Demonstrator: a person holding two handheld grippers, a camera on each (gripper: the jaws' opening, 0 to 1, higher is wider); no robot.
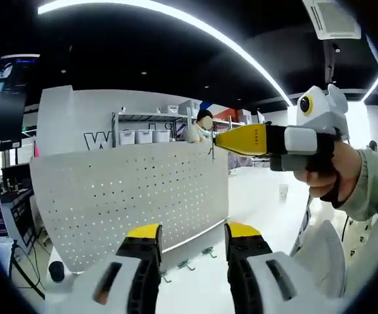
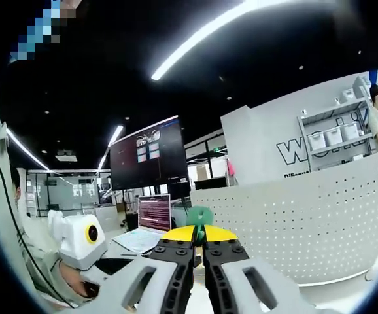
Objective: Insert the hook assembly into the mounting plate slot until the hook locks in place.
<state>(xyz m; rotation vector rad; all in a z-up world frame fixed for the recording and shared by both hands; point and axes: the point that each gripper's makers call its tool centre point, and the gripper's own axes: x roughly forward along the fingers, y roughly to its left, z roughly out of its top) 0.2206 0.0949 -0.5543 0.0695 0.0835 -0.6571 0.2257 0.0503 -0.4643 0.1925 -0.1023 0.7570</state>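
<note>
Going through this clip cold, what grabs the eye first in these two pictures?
The white perforated mounting plate stands upright ahead of the open left gripper. The right gripper reaches in at its top edge, pinching a small hook between shut yellow-tipped jaws. More hooks lie at the plate's foot.

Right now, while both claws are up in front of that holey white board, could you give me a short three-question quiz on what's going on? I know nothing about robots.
1. True or false: the left claw is open, with nothing between its jaws.
2. What is the right claw shut on?
A. a cup
B. a green piece
C. a cable
3. Short answer: what lies on the table at the foot of the perforated board?

Key
1. True.
2. B.
3. Small metal hooks.
</note>
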